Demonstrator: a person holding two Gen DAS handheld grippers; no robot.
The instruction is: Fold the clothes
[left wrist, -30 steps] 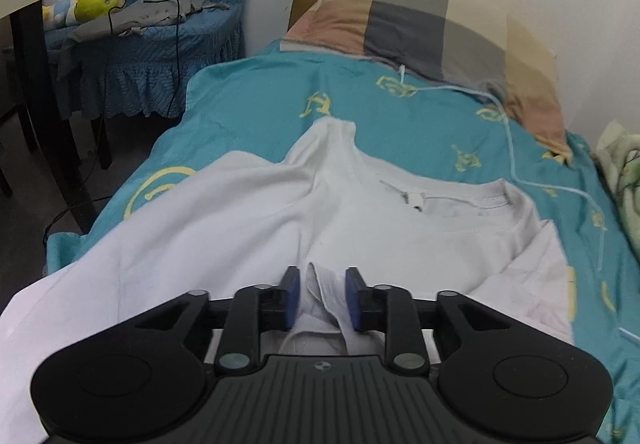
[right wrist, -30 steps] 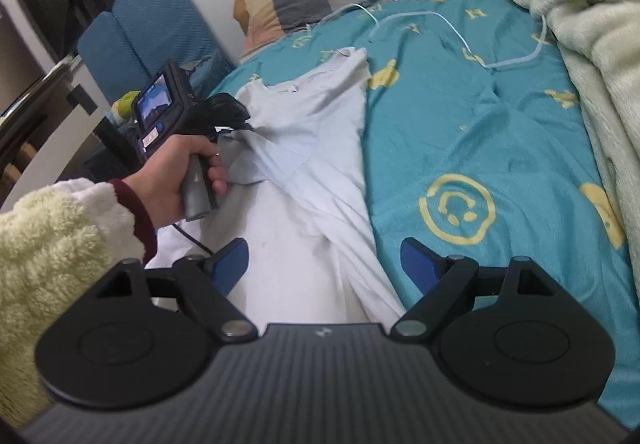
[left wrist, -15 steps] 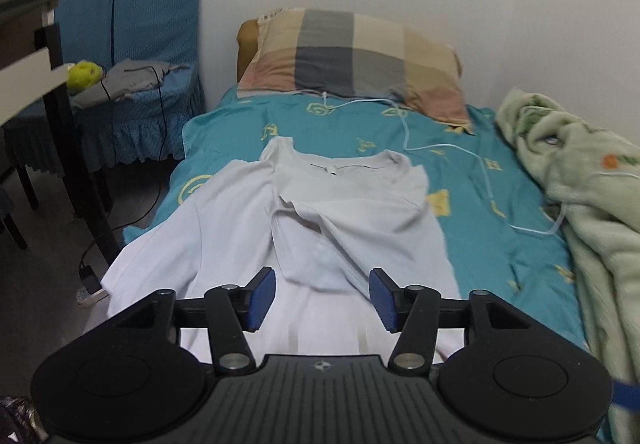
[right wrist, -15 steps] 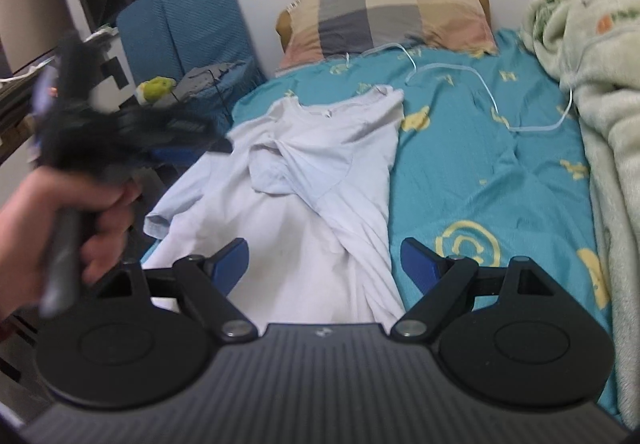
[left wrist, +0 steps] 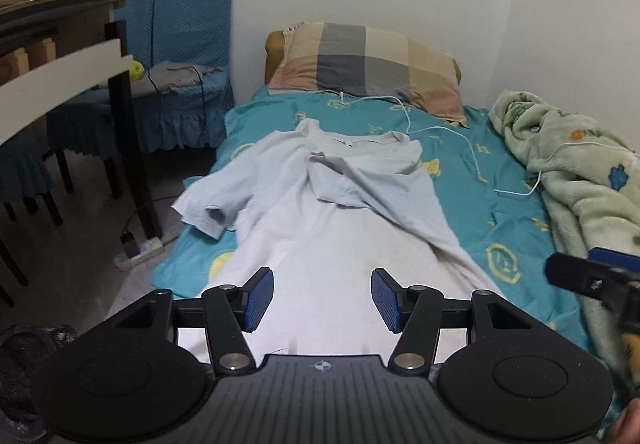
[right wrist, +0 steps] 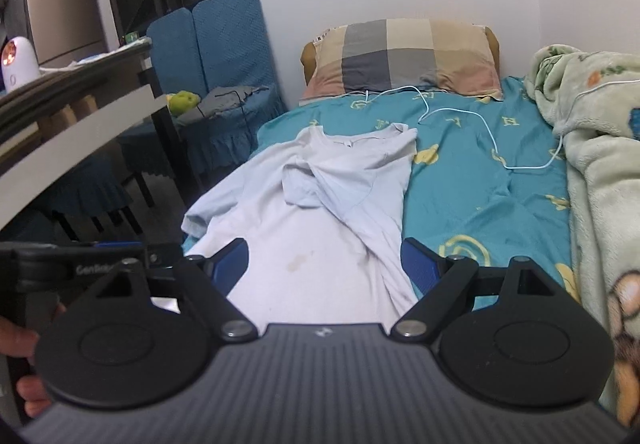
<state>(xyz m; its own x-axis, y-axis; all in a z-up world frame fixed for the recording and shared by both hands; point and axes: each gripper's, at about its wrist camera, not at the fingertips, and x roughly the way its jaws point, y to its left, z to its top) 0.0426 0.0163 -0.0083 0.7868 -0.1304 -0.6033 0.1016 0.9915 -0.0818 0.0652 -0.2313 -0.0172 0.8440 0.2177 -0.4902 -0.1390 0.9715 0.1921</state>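
Observation:
A white T-shirt (left wrist: 332, 228) lies face up on the teal bed sheet (left wrist: 500, 212), collar toward the pillow. One sleeve is folded in across the chest (right wrist: 320, 180); the other sleeve (left wrist: 212, 200) hangs over the bed's left edge. My left gripper (left wrist: 322, 298) hovers above the shirt's lower part, open, with nothing between its blue pads. My right gripper (right wrist: 324, 264) hovers over the same lower part, open wide and empty. A person's hand (right wrist: 24, 340) shows at the left of the right wrist view, on the other gripper's handle.
A checked pillow (left wrist: 372, 64) lies at the head of the bed, with a white cable (left wrist: 440, 130) trailing over the sheet. A green blanket (left wrist: 580, 184) is heaped along the right. On the left stand a blue chair (left wrist: 180, 44), a table (left wrist: 60, 44) and a floor power strip (left wrist: 140, 248).
My left gripper opened, let go of the sleeve cloth and drew back and up from the shirt. The sleeve now lies across the chest. My right gripper also backed away, still open.

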